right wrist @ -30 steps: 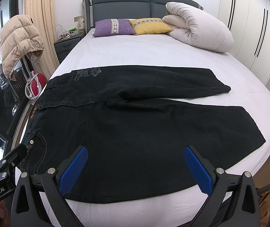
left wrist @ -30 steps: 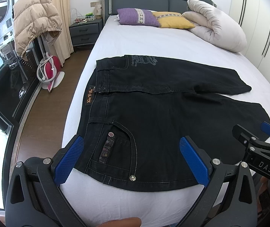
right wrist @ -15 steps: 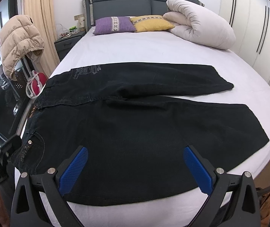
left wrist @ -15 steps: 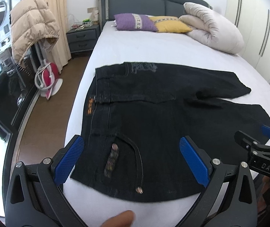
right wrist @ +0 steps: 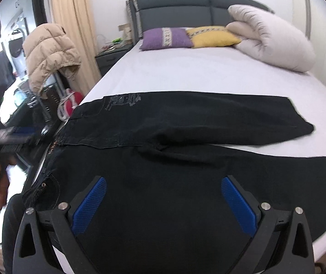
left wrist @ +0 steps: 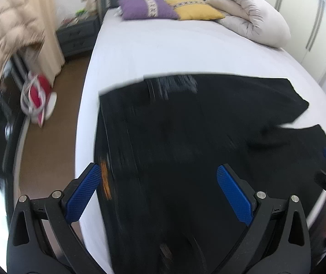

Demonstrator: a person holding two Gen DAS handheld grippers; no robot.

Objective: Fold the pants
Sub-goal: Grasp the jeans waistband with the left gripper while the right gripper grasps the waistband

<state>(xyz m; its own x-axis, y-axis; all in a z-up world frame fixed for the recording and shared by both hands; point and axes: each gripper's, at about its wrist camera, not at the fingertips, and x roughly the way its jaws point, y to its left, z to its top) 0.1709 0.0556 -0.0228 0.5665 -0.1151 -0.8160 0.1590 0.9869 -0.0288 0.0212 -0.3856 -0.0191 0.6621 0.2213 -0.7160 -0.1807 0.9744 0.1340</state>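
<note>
Still at the start — we have black pants [right wrist: 185, 159] spread flat across the foot end of the bed [right wrist: 208, 73], no fold made yet.
Our left hand-held gripper [left wrist: 160, 191] and right hand-held gripper [right wrist: 163, 203] both hover over the near edge with jaws spread wide, holding nothing. All folding remains, legs and waist alike. Compared with a moment ago, the left view has swung in over the waistband and blurred — the right has barely shifted.
</note>
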